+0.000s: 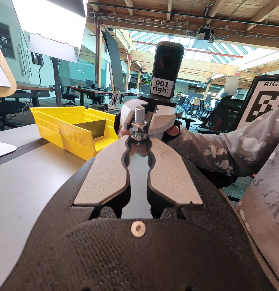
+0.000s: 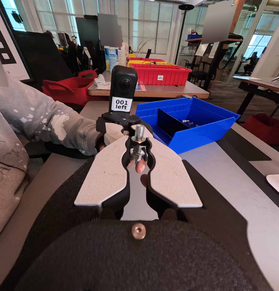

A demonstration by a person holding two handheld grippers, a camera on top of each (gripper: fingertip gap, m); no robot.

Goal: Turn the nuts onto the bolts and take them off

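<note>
Grey tabletop [image 1: 25,181] with dark strips spreads under both tools, inside an open office with timber ceiling beams, skylights, desks and black chairs.

One bolt [image 1: 139,122] stands upright above the table, threads pointing to twelve o'clock, shared between the two tools. One nut [image 1: 138,125] sits partway down its shank. The left gripper [image 1: 138,141] is clamped on the bolt's lower end, at the hex head. The right gripper [image 2: 138,141] is clamped on the nut, with bare threads showing above and below it. The two tools face each other tip to tip, each carrying one black camera with a white label.

Only the left wrist view shows one yellow bin [image 1: 75,126] at ten o'clock from the bolt, holding a black divider, and a board with a black-and-white marker [image 1: 264,107] at two o'clock. Only the right wrist view shows one blue bin [image 2: 190,124] at two o'clock, split by a dark divider, with a few small silver fasteners [image 2: 189,122] lying in its far compartment; their count is unclear. Farther back stand red crates [image 2: 160,74] on another table.

A speckled grey sleeve [image 2: 41,121] reaches in at nine o'clock there, and at three o'clock in the left wrist view.
</note>
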